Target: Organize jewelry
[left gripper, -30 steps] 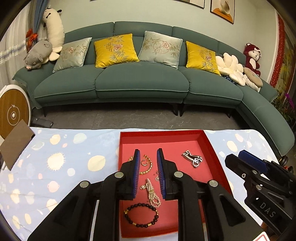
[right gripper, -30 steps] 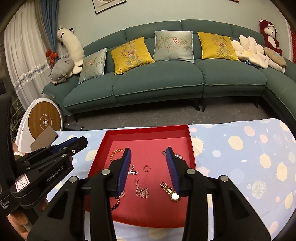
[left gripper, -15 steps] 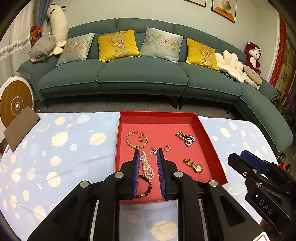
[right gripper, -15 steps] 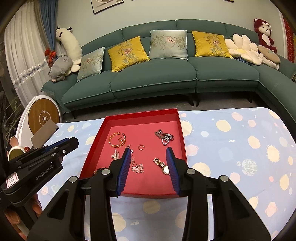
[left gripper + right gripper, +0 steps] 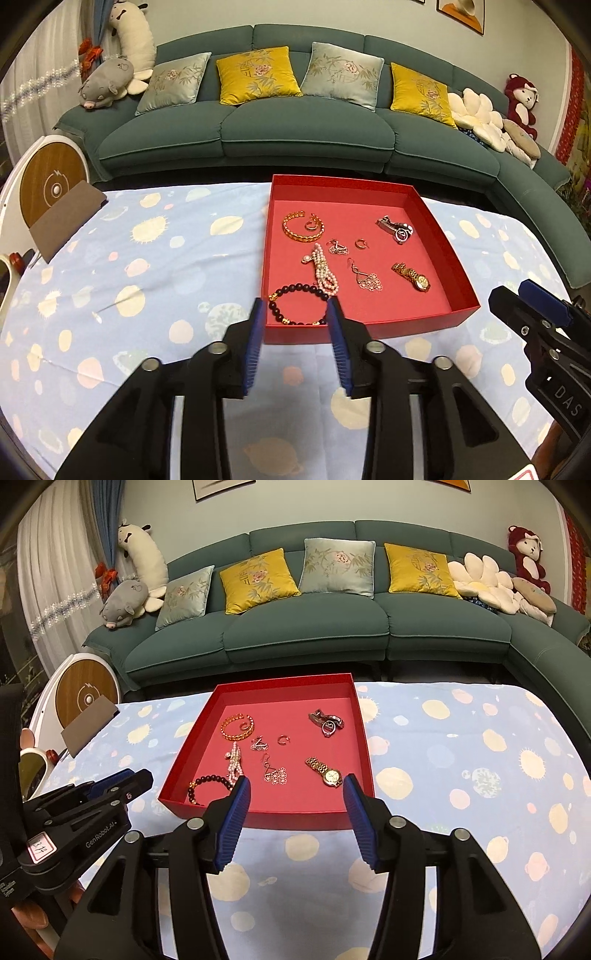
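- The left gripper (image 5: 295, 308) is held above the tablecloth (image 5: 147, 280), just short of the near wall of the red tray (image 5: 364, 326); its blue-padded jaws are spread apart and nothing is held between them.
- The right gripper (image 5: 296, 788) is likewise held in front of the tray's near wall, with its jaws spread wide and nothing between them.
- The red tray is set on the blue, sun-patterned tablecloth, and all the jewelry is seen lying on its floor.
- A dark beaded bracelet (image 5: 297, 302) is found in the near-left corner, closest to the left gripper.
- A pearl strand (image 5: 324, 271) is laid just beyond the bracelet, its near end touching the beads.
- A gold chain bangle (image 5: 303, 227) is placed toward the far-left, with a small gold ring (image 5: 312, 224) inside its loop.
- A flower-cluster drop earring (image 5: 365, 278) is seen near the middle, and a small hoop (image 5: 360, 243) and a silver charm (image 5: 338, 246) lie beyond it.
- A gold wristwatch (image 5: 325, 771) is laid toward the near-right, close to the right gripper's right finger.
- A silver clasp piece (image 5: 327, 722) is set at the far-right.
- A green sofa (image 5: 314, 627) with cushions is seen behind the table.
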A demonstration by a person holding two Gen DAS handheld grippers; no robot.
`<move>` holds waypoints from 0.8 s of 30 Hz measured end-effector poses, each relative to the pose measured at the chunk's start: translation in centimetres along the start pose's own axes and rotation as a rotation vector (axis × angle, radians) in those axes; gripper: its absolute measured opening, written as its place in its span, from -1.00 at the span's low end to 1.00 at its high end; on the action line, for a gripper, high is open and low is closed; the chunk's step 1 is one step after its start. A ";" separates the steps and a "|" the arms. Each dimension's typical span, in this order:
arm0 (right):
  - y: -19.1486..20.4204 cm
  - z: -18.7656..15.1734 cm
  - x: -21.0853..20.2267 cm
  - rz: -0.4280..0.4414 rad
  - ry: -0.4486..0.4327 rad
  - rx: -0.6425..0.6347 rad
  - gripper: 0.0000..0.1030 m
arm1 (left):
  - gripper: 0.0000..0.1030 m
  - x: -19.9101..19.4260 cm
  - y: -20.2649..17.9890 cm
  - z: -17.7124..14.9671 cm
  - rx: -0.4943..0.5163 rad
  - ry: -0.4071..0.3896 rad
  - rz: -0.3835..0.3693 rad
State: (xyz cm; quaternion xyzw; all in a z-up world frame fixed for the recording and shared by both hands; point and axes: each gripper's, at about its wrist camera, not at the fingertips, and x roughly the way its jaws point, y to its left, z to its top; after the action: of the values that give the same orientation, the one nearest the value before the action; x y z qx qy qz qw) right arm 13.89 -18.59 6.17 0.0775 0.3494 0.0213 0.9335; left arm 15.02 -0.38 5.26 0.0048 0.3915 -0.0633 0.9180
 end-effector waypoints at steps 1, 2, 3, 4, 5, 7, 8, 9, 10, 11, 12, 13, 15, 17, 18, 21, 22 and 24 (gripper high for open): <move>0.2 -0.3 -0.1 -0.007 0.001 -0.012 -0.02 | -0.16 -0.2 0.0 -0.4 0.002 -0.012 0.009; 0.4 -0.5 -0.3 -0.013 0.000 -0.023 -0.02 | -0.16 -0.3 0.0 -0.7 0.009 -0.017 0.015; 0.5 -0.9 -0.5 -0.020 -0.002 -0.031 0.00 | -0.16 -0.3 -0.1 -1.0 0.020 -0.015 0.012; 0.7 -1.3 -0.6 -0.023 0.000 -0.037 0.05 | -0.15 -0.3 -0.2 -1.2 0.033 -0.011 0.007; 0.8 -1.6 -0.6 -0.022 0.003 -0.038 0.07 | -0.11 -0.3 -0.4 -1.4 0.049 -0.011 0.007; 0.8 -2.2 -0.5 -0.019 0.015 -0.035 0.10 | 0.00 -0.2 -0.5 -1.8 0.075 -0.023 0.025; 0.8 -2.4 -0.3 -0.019 0.021 -0.038 0.10 | 0.06 -0.2 -0.6 -1.9 0.083 -0.027 0.032; 1.0 -2.5 -0.1 -0.026 0.026 -0.048 0.11 | 0.11 -0.1 -0.6 -2.0 0.089 -0.027 0.032; 1.1 -2.7 0.1 -0.039 0.025 -0.060 0.15 | 0.12 0.1 -0.6 -2.1 0.094 -0.024 0.031; 1.2 -2.7 0.2 -0.056 0.021 -0.070 0.18 | 0.13 0.2 -0.7 -2.1 0.097 -0.020 0.030; 1.3 -2.9 0.3 -0.066 0.019 -0.075 0.24 | 0.14 0.4 -0.6 -2.2 0.099 -0.017 0.031; 1.3 -3.0 0.5 -0.068 0.019 -0.076 0.30 | 0.15 0.6 -0.5 -2.2 0.099 -0.014 0.035; 1.2 -3.0 1.0 -0.073 0.026 -0.068 0.35 | 0.18 0.8 -0.6 -2.2 0.102 -0.015 0.042; 1.0 -3.2 1.3 -0.078 0.034 -0.063 0.35 | 0.21 1.0 -0.7 -2.3 0.104 -0.011 0.049; 0.9 -3.2 1.5 -0.080 0.038 -0.062 0.36 | 0.23 1.1 -0.7 -2.3 0.102 -0.008 0.049; 0.8 -3.4 1.7 -0.086 0.046 -0.058 0.50 | 0.32 1.2 -0.6 -2.5 0.086 0.007 0.051; 0.9 -3.4 1.7 -0.086 0.047 -0.058 0.51 | 0.33 1.2 -0.6 -2.5 0.082 0.008 0.050; 1.1 -3.6 1.6 -0.082 0.051 -0.071 0.51 | 0.33 1.1 -0.8 -2.6 0.088 0.005 0.049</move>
State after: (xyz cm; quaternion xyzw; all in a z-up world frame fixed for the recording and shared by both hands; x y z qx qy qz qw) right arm 12.78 -16.90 2.62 0.0292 0.3747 -0.0026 0.9267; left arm 13.83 -1.13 2.67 0.0552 0.3905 -0.0578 0.9171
